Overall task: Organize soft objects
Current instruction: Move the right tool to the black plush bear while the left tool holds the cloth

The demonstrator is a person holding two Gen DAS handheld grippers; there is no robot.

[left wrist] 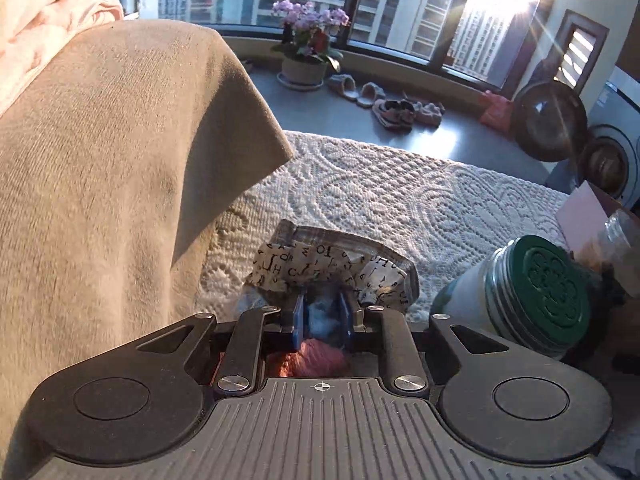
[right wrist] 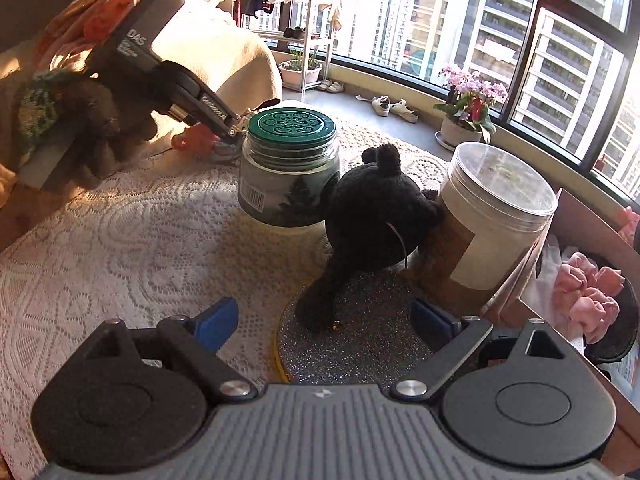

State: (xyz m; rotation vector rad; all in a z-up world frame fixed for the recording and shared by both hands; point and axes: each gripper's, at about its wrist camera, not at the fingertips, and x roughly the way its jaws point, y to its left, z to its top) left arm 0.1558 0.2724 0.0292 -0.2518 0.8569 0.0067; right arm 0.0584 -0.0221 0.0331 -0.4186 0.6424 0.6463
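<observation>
Looking down my left claw (left wrist: 323, 312), I see its two blue pads close together with a soft blue-grey fluffy thing (left wrist: 320, 316) between them. I cannot tell if the pads press on it or only sit beside it. A pink woolly thing (left wrist: 316, 362) lies just under the claw, close to the camera. A scrap of cloth with black letters (left wrist: 332, 266) lies crumpled on the white lace cloth (left wrist: 400, 192), right past the pad tips. A big tan cloth (left wrist: 120, 180) hangs on the left. A jar with a green lid (left wrist: 532, 300) stands off to the right.

My right claw (right wrist: 324, 320) is spread wide and holds nothing. A black plush toy (right wrist: 376, 216) sits ahead of it, between the two pads but farther out, not touching them. The toy leans on a tall tub with a clear lid (right wrist: 492, 232), and its bottom part rests on a sparkly silver mat (right wrist: 360, 340). Some pink soft things (right wrist: 588, 292) lie in a box (right wrist: 592, 224) on the right. From this side I see a gloved hand (right wrist: 104, 120) holding the left claw beside the green-lidded jar.
</observation>
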